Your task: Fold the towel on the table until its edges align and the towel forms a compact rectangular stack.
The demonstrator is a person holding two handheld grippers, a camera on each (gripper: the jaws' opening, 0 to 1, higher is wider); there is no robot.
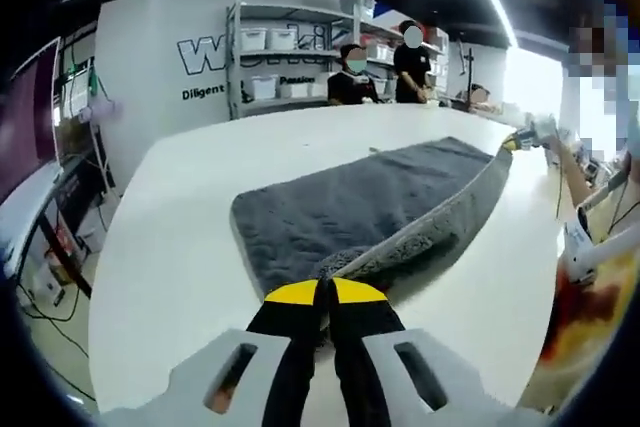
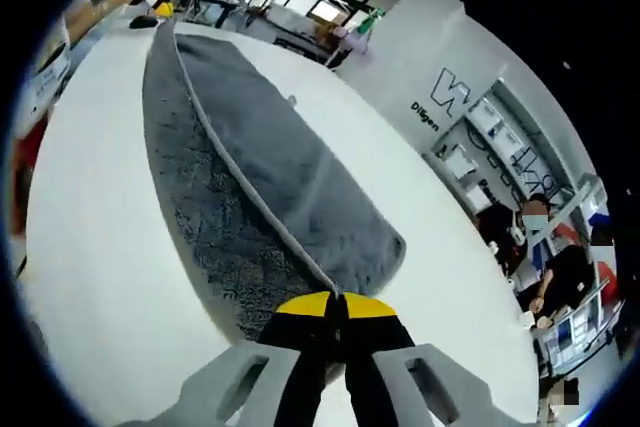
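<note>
- The towel (image 1: 350, 212) is seen lying across the middle of the white table (image 1: 180, 247), grey and long, with one long edge raised off the surface.
- The left gripper (image 1: 325, 292) is clenched on one corner of that raised edge; its yellow-tipped jaws are shut with pile pinched between them.
- The right gripper (image 2: 335, 302) is likewise clamped on the other corner of the same edge, and the hem is seen running taut away from it toward the far end of the table.
- In the left gripper view the right gripper (image 1: 527, 135) is made out at the far end of the hem, near the table's far right edge.
- The step in hand is judged to be the first lengthwise fold: the lifted edge is yet to be laid on the opposite one.
- Next, both corners would need to be carried across together, the hem kept taut, and set down flush on the far long edge before release.
</note>
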